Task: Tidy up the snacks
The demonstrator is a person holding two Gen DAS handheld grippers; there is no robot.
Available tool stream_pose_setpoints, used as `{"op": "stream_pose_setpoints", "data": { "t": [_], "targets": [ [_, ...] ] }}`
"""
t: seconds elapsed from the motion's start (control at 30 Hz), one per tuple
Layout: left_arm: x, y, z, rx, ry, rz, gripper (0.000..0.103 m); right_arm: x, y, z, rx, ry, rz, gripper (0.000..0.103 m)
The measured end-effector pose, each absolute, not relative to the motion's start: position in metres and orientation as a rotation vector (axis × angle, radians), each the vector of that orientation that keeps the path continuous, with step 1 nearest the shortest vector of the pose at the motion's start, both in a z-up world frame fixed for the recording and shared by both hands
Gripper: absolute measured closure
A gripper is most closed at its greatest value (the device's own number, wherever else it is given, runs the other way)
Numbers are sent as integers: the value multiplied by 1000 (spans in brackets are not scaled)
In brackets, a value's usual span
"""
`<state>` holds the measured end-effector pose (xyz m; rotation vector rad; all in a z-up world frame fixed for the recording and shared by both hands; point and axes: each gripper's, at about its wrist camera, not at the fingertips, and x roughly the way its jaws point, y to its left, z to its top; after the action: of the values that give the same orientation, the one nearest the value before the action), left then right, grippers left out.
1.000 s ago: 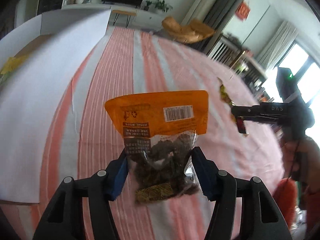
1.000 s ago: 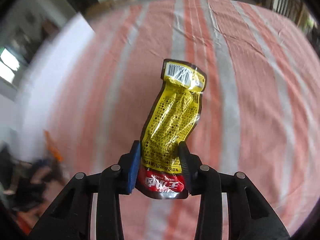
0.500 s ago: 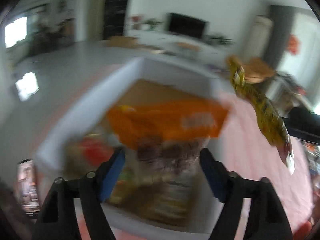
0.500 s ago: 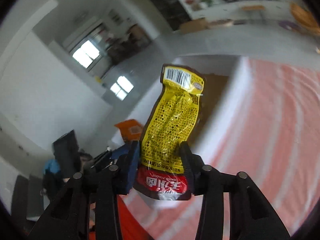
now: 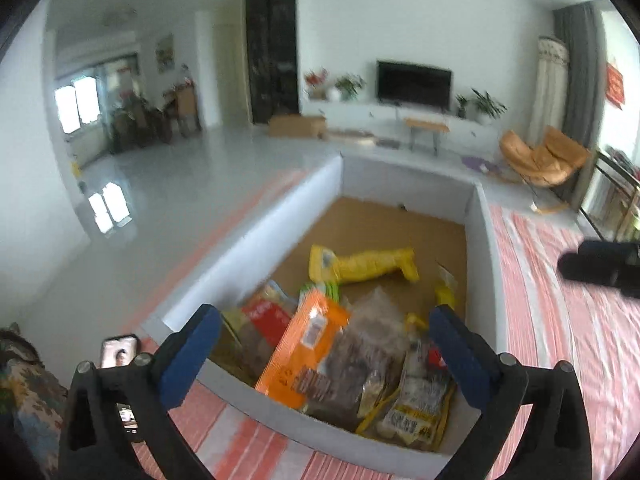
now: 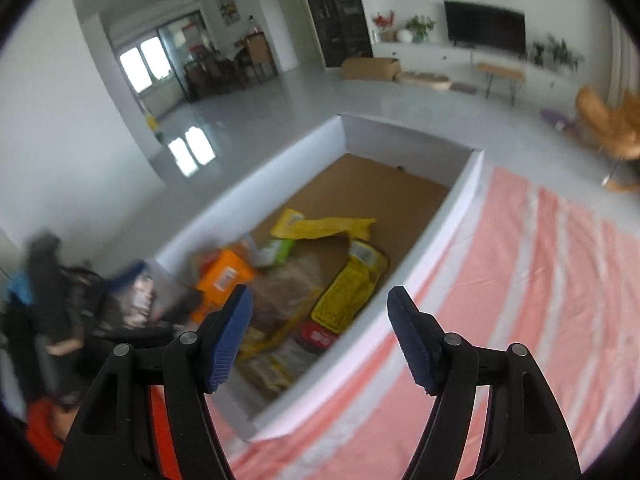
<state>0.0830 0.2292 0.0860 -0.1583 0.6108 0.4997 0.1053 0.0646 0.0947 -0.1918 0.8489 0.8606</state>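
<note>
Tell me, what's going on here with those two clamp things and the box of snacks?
A person is sorting snack packets into a white box on a striped tablecloth, using a hand-held gripper in each hand. Both hover at the box with their jaws opening and nothing between them. In front of the left gripper an orange packet lies on the pile inside. In front of the right gripper a yellow and red packet lies in the box too.

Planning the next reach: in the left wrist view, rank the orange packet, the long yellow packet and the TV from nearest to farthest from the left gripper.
1. Orange packet: in the box, just beyond the opening left gripper.
2. Long yellow packet: mid-box, on the cardboard floor.
3. TV: against the far wall.
</note>
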Motion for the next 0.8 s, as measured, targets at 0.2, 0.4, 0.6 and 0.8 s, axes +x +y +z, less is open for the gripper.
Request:
{"op": "stream_pose_setpoints", "data": {
  "t": [0.2,0.4,0.6,0.8],
  "targets": [
    [72,226,98,-172,598,534,0,97,70,96,-271,799,819,22],
    [62,225,99,-131,588,537,0,87,71,91,-311,792,822,22],
    [64,218,97,-103,632,532,0,80,76,90,-338,781,822,22],
    [65,225,93,-143,672,513,0,80,80,86,-352,790,819,22]
  ]
}}
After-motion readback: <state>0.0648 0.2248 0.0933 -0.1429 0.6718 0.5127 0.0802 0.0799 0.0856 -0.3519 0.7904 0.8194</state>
